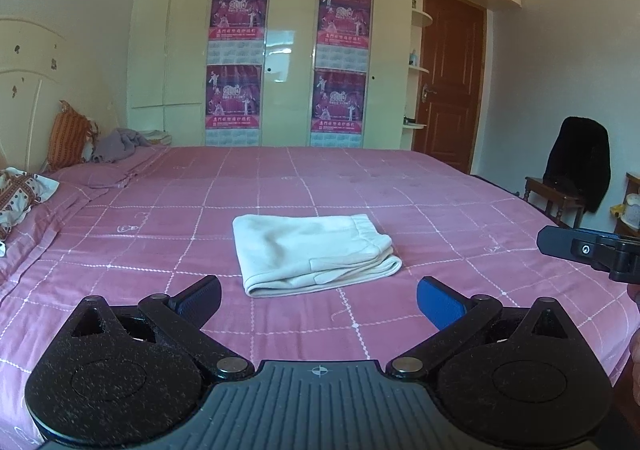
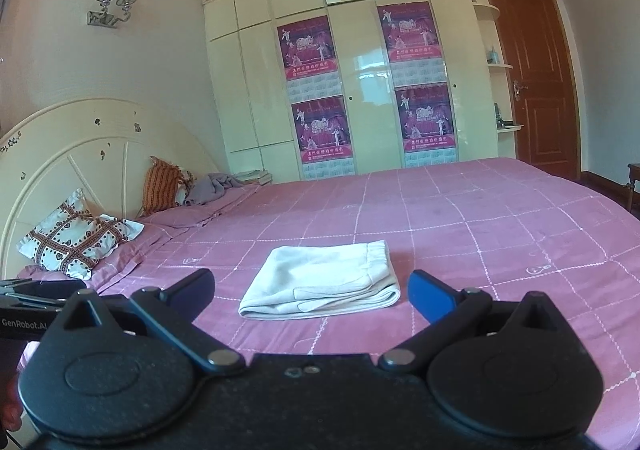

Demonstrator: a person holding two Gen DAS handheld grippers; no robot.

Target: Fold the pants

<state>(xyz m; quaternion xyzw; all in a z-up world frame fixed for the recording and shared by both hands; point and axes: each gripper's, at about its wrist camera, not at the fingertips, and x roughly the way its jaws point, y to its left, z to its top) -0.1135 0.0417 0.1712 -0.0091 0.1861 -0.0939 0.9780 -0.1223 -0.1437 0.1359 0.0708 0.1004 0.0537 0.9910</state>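
The pants [image 1: 316, 252] lie folded mid-frame on the bed [image 1: 460, 210]; left gripper [image 1: 319, 300] and right gripper [image 2: 311, 292] (both spread, empty) need only withdraw.

Each hand-held gripper is matte black plastic. The left hand-held gripper [image 1: 319, 300] has two round hubs flecked with pale lint, silver pivot pins at the linkage joints, a ribbed grey centre plate with a small white crosshair mark, one black finger and one with a blue pad [image 1: 438, 306]. The right hand-held gripper [image 2: 311, 292] looks cleaner, with the same silver pins and a blue pad [image 2: 430, 294]. White "GenRobot.AI" lettering shows on the left one's side.
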